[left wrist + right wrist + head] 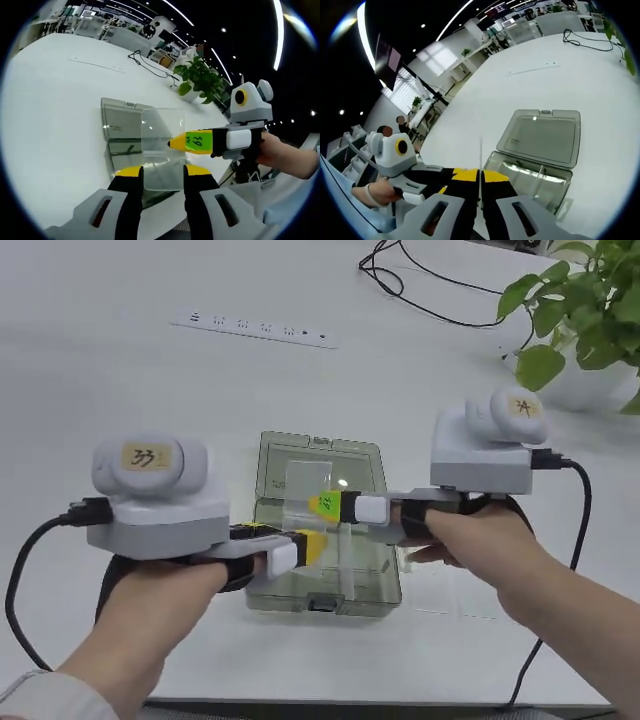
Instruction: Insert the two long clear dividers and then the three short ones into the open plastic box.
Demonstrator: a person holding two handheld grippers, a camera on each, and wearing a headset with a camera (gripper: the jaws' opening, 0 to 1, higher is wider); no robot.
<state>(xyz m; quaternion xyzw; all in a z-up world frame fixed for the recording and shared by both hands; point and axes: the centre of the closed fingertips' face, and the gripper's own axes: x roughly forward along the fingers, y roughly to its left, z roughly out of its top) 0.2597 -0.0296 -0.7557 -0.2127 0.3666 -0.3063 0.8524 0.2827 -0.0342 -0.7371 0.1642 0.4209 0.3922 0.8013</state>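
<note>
Clear plastic divider (162,130) stands upright between both grippers, just above the open box (383,592). The right gripper (480,174) pinches its faces and the left gripper (162,174) seems to clamp its side edges (slots barely visible), so lowering it level and square should seat it

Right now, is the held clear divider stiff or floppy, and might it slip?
Probably stiff: the clear divider stands flat and unbent in the right gripper. Likely light, being very thin edge-on. Its glossy surface may slip.
</note>
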